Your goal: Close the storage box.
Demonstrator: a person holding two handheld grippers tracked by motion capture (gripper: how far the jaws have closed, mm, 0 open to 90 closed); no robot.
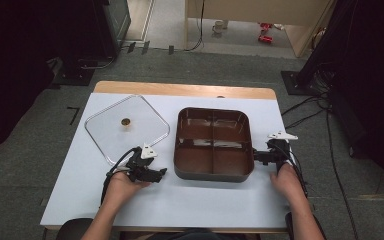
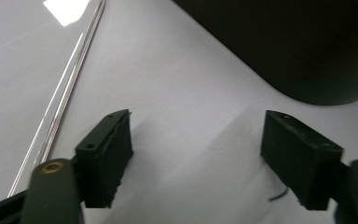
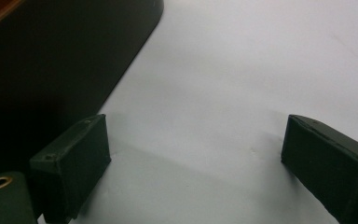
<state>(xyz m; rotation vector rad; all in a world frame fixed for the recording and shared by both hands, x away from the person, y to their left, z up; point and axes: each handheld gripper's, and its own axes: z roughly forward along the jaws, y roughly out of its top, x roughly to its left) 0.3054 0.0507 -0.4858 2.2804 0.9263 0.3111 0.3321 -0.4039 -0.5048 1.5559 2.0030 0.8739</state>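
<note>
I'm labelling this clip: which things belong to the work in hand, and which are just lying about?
In the job:
- brown four-compartment tray
- clear lid, flat on the table left of the tray
- left tongs, open, between lid and tray
- right tongs, open, at the tray's right side

Lying about:
- red items on the floor beyond
- white cup
- floor cables

Bare white table [image 1: 190, 200] runs wide open along the near edge. The brown tray [image 1: 213, 145] blocks the middle, and the clear lid [image 1: 126, 127] lies flat at far left. Between lid and tray there's a narrow lane; right of the tray, a free strip.
</note>
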